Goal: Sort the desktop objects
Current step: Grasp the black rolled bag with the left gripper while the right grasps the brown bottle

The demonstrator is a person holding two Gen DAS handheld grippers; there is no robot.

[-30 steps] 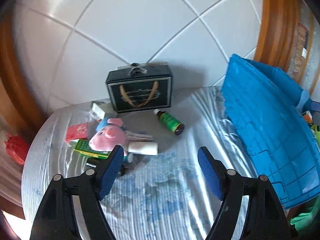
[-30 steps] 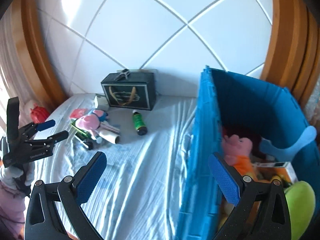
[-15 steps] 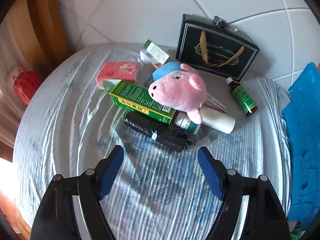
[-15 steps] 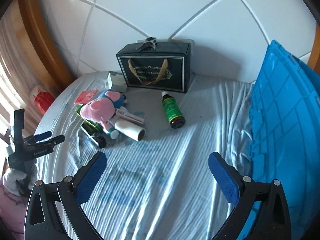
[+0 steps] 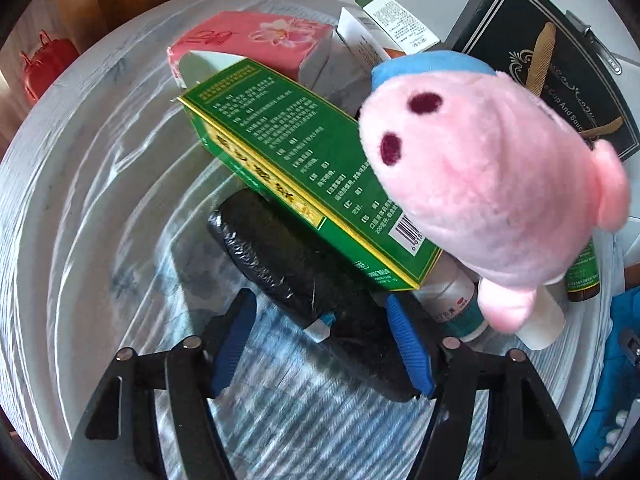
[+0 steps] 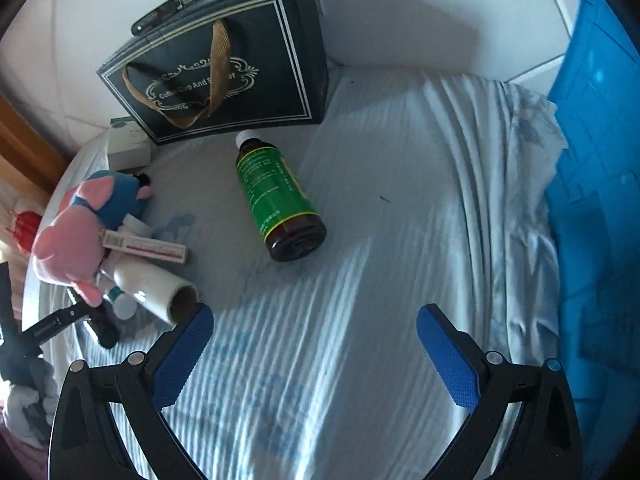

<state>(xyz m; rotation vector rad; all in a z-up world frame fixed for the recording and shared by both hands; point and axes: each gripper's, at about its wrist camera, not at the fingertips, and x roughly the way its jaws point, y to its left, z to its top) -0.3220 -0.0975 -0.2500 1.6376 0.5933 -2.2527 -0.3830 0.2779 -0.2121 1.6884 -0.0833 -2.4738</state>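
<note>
Left tongs: jaws just been closing, astride the black crinkled plastic roll, pads not yet pressing.
Right tongs: spread wide, empty, above the striped cloth-covered worktop.

bed: striped pale sheet | wall: white tiles | left: red object, perhaps a bag

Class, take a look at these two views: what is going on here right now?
A person with a gripper in each hand is sorting clutter on a cloth-covered table. The left tool has just been closing around a black rolled plastic bag that lies partly under a green box and a pink pig plush; its pads straddle the roll without clearly pressing it. The right tool hovers open and empty near a green-labelled brown bottle lying on its side. A blue crate waits at the right.
</note>
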